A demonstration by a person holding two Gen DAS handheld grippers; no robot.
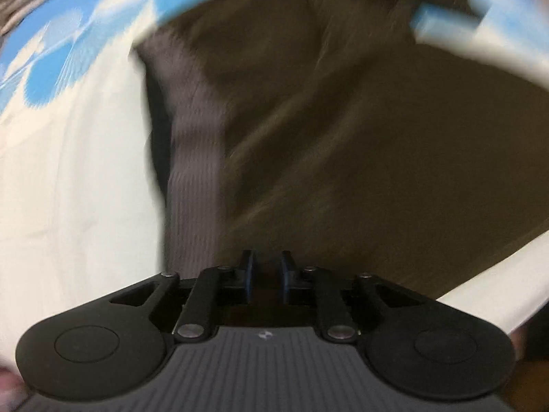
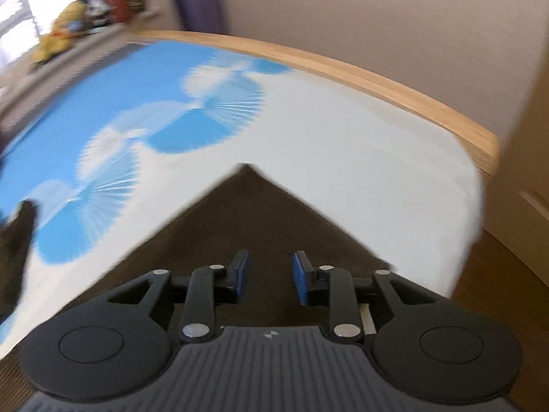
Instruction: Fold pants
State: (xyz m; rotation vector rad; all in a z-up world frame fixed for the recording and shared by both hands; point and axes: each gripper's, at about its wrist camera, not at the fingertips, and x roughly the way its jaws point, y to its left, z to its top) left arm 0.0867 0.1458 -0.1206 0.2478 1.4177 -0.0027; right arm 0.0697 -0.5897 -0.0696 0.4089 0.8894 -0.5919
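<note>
Dark brown pants [image 1: 343,130] lie on a bed sheet [image 1: 75,178], white with blue fan patterns. In the left wrist view the ribbed grey-brown waistband [image 1: 195,171] runs down toward my left gripper [image 1: 268,264], whose blue pads stand close together with brown cloth between them. The view is blurred by motion. In the right wrist view a pointed corner of the pants [image 2: 247,213] lies on the sheet ahead of my right gripper [image 2: 270,267], which is open over the fabric with nothing between its pads.
A wooden bed frame edge [image 2: 377,79] runs behind the sheet, with a beige wall beyond. A purple object [image 2: 200,7] and cluttered shelf items [image 2: 68,24] stand at the far left. Wooden floor [image 2: 507,274] shows at right.
</note>
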